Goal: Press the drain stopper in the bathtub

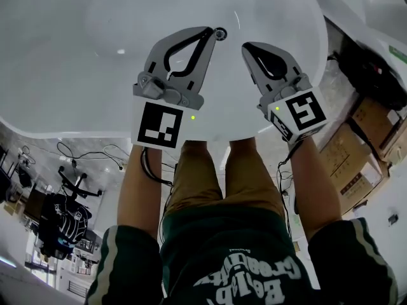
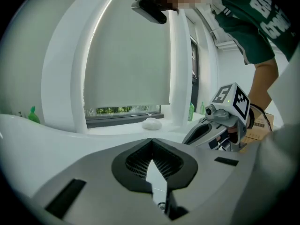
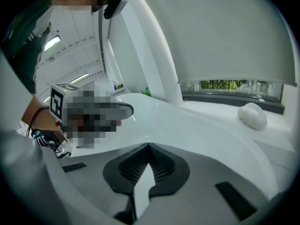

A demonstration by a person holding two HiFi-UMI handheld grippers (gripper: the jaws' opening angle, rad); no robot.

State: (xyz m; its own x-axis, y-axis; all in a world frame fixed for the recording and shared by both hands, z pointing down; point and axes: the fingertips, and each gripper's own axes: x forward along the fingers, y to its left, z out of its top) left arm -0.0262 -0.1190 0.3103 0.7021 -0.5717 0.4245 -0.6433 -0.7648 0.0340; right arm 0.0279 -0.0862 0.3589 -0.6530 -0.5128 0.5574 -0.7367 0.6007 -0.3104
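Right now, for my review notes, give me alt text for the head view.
A person looks down into a white bathtub, holding two grey grippers over its basin, both shut and empty. The left gripper has its tips beside the small round drain stopper; the right gripper is a little to its right.

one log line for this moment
left gripper: jaws shut, empty | right gripper: jaws shut, empty | both over bathtub | drain stopper: beside left tip

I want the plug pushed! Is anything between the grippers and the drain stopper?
Nothing visible. In the head view the left gripper shows right beside the drain stopper, the right gripper nearby, only bare bathtub between.
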